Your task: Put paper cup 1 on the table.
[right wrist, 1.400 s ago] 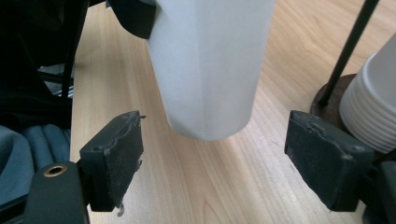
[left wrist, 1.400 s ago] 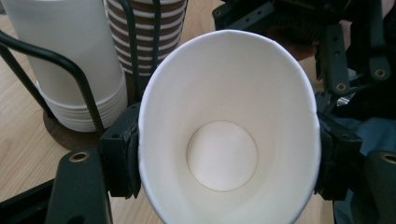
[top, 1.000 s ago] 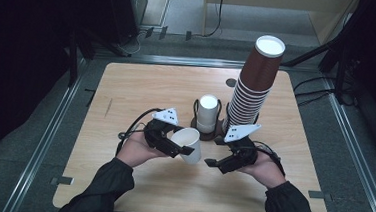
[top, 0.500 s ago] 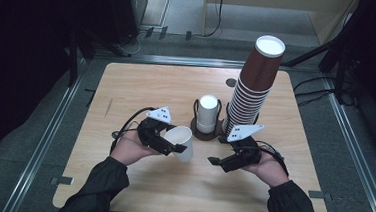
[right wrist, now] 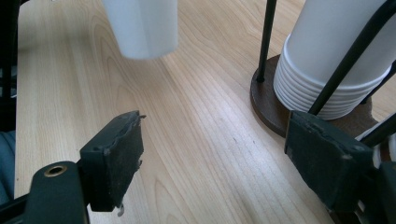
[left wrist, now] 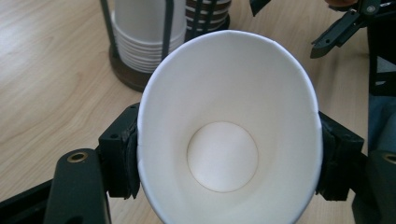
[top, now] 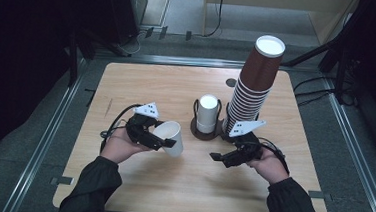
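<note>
Left gripper clamped on white cup – squeezed oval, tilted above worktop, right gripper jaws wide – empty, near cup holder

This looked like a lab or test rig rather than a home. A pale rectangular wooden tabletop sat inside a grey metal rail frame on a grey carpeted floor, with dark curtained surroundings. Black cables trailed over the floor beside it. Behind stood what was probably a light wooden cabinet, though the view was dim there.
</note>
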Action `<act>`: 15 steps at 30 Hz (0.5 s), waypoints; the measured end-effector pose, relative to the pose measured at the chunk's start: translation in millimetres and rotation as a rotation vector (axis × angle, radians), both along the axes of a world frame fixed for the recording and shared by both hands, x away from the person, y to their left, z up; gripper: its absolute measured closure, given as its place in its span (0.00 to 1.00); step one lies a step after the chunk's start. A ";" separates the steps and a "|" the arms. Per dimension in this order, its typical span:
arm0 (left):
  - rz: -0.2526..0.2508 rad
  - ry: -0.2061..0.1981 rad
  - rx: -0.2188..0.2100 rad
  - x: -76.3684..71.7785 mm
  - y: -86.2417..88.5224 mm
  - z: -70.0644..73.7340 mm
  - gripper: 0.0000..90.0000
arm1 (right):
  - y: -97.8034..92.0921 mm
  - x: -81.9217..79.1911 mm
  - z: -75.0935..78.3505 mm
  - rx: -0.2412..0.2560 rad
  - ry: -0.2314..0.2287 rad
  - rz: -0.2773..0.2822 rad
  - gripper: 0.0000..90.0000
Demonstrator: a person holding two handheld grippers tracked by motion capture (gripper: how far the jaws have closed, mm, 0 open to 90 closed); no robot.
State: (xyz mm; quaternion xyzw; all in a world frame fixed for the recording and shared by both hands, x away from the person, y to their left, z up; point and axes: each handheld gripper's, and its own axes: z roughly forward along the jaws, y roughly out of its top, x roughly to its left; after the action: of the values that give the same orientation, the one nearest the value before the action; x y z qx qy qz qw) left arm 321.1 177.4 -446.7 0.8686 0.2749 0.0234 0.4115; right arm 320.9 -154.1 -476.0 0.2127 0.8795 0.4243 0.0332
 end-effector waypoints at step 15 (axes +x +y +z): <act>0.127 -0.001 0.011 12.3 43.8 -2.0 0.28 | -0.3 1.7 -5.7 -0.022 0.009 -0.017 0.22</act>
State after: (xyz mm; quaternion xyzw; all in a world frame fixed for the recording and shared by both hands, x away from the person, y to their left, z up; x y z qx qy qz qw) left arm 333.4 221.2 -448.7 0.8516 0.3292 0.0515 0.4046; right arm 322.7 -154.3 -481.7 0.2216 0.8825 0.4134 0.0351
